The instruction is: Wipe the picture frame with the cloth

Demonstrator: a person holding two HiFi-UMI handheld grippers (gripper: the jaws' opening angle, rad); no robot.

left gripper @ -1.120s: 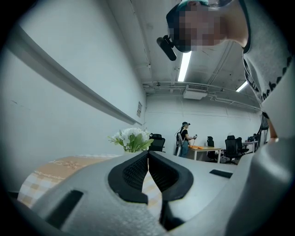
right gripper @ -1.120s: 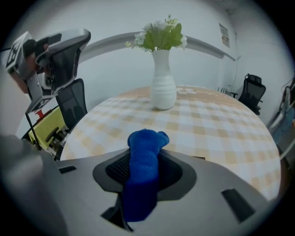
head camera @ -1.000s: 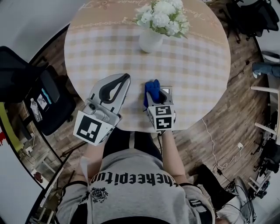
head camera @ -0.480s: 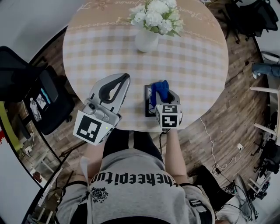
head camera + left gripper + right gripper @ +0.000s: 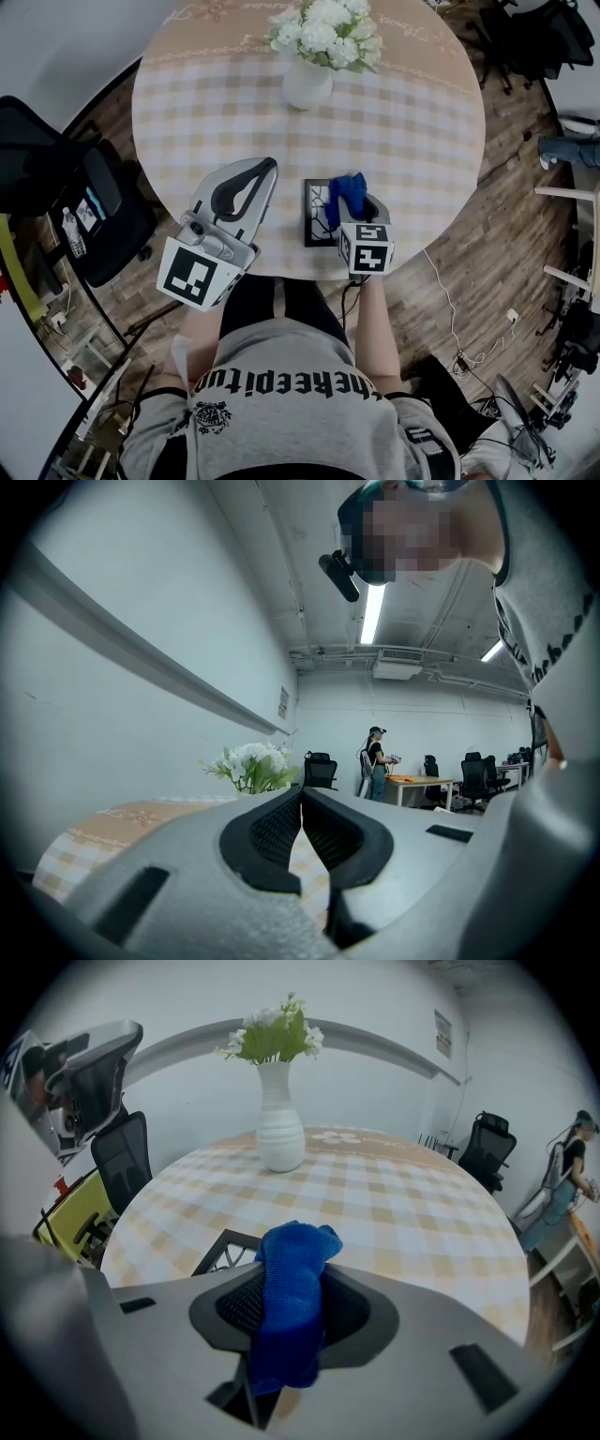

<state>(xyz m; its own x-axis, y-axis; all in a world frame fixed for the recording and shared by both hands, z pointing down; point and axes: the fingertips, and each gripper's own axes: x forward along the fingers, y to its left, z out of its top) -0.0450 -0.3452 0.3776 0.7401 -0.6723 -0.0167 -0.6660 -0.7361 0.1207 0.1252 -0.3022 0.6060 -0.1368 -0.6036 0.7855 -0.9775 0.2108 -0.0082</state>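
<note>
The right gripper (image 5: 354,199) is clamped on a bunched blue microfibre cloth (image 5: 289,1260). The black rectangular picture frame (image 5: 315,214) lies flat on the checked round table (image 5: 422,141). It sits just left of the cloth, long axis pointing away from the person. The left gripper (image 5: 301,808), jaws together on nothing, stands farther left.
</note>
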